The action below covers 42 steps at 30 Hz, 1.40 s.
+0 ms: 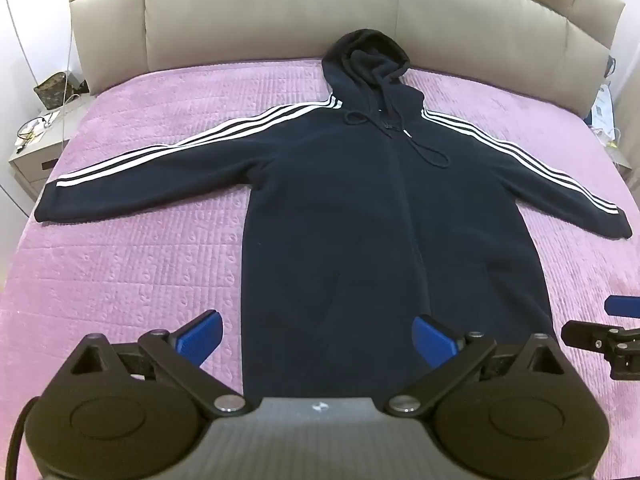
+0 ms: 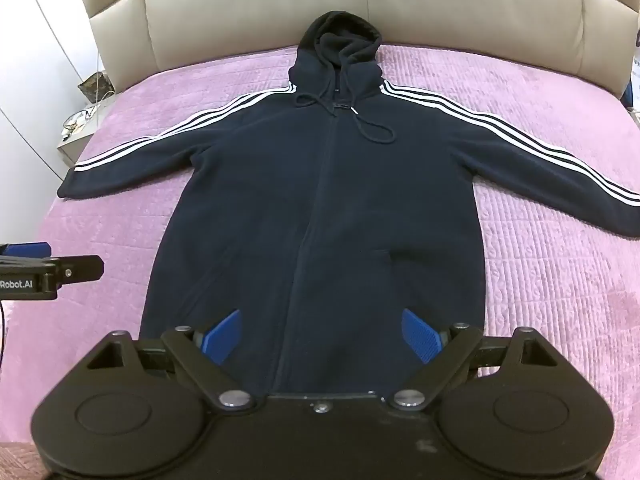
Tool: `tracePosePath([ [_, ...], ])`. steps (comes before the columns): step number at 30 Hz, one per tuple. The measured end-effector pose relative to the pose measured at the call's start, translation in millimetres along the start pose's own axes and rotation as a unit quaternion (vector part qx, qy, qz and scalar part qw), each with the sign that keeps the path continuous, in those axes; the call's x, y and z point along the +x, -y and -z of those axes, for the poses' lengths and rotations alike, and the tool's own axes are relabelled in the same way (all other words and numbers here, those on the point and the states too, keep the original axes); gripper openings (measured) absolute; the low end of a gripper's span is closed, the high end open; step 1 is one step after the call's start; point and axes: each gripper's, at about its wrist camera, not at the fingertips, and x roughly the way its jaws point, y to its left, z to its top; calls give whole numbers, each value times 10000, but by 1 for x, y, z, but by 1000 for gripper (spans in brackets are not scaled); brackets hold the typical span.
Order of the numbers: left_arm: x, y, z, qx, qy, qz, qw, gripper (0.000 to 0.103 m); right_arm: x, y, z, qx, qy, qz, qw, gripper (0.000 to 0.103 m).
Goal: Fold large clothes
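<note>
A dark navy zip hoodie (image 1: 360, 208) with white stripes on both sleeves lies flat and face up on the pink bedspread (image 1: 132, 264), sleeves spread out, hood toward the headboard. It also shows in the right wrist view (image 2: 328, 200). My left gripper (image 1: 316, 340) is open and empty, above the hoodie's hem at its left part. My right gripper (image 2: 320, 336) is open and empty, above the hem near the zip. Each gripper appears at the edge of the other's view, the right one (image 1: 600, 340) and the left one (image 2: 48, 268).
A beige padded headboard (image 1: 304, 12) stands behind the bed. A bedside table (image 1: 40, 140) with cables and a small bag stands at the left. Another one with papers (image 1: 604, 116) is at the right. The bedspread (image 2: 540, 280) lies bare on both sides of the hoodie.
</note>
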Motion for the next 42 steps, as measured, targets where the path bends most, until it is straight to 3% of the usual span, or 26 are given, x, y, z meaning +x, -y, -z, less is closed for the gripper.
tracePosePath([
  [9, 11, -6, -7, -104, -215, 239, 9994, 101, -1, -1, 2, -10, 26, -93, 10000, 102],
  [10, 10, -4, 2, -113, -69, 89, 9999, 101, -1, -2, 2, -28, 25, -78, 10000, 102],
  [19, 8, 1, 3, -98, -74, 48, 9999, 100, 3, 2, 4, 66, -41, -57, 10000, 102],
  [42, 16, 0, 4, -97, -186, 269, 9994, 99, 3, -1, 6, 96, -30, 78, 9999, 102],
])
